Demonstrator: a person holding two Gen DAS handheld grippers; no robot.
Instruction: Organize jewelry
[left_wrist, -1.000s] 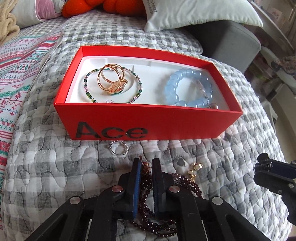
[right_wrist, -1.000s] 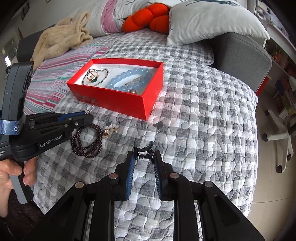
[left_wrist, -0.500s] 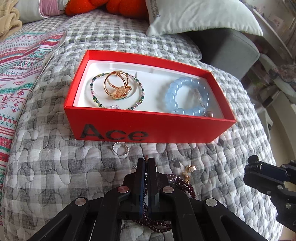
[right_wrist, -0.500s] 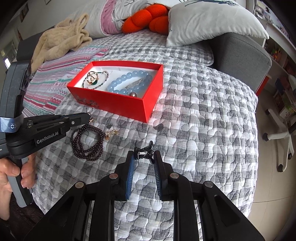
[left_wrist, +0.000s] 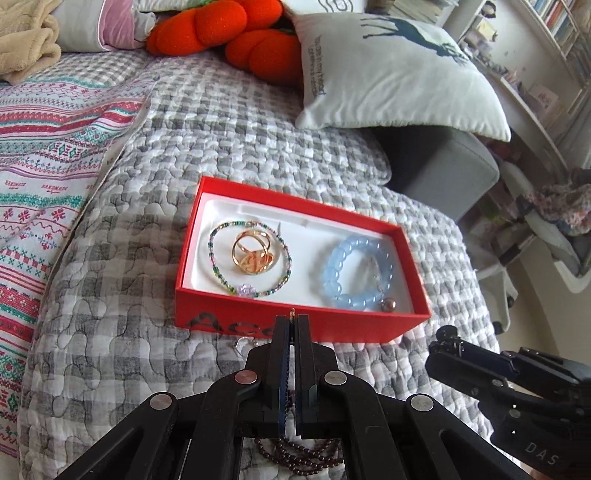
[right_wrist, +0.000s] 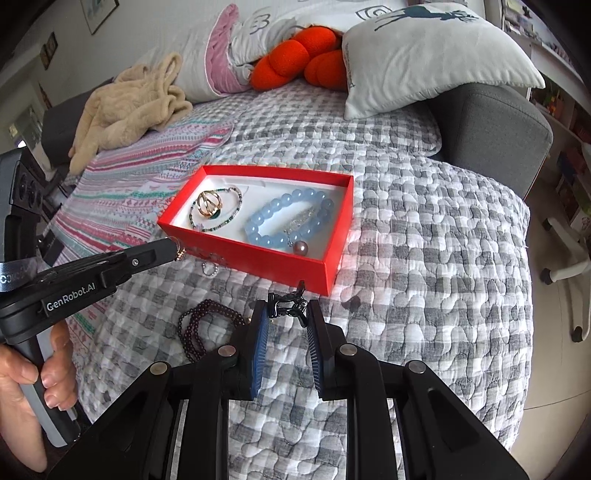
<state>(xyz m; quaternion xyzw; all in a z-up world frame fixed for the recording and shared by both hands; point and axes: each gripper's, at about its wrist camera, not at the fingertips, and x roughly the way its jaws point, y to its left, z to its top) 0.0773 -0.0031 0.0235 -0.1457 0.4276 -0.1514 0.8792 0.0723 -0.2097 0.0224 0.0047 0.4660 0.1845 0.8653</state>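
Your left fingers (left_wrist: 293, 320), pressed tight on a small gold earring (right_wrist: 180, 254), hover just short of the box (left_wrist: 303, 326); right fingers (right_wrist: 287, 314) pinch a dark clip (right_wrist: 287, 308). Next, carry both over the rim and release.

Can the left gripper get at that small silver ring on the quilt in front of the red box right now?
Probably not yet. The left gripper is shut on a small gold piece and hangs just above the silver ring, which lies uncovered on the quilt before the red box. It must drop its load first.
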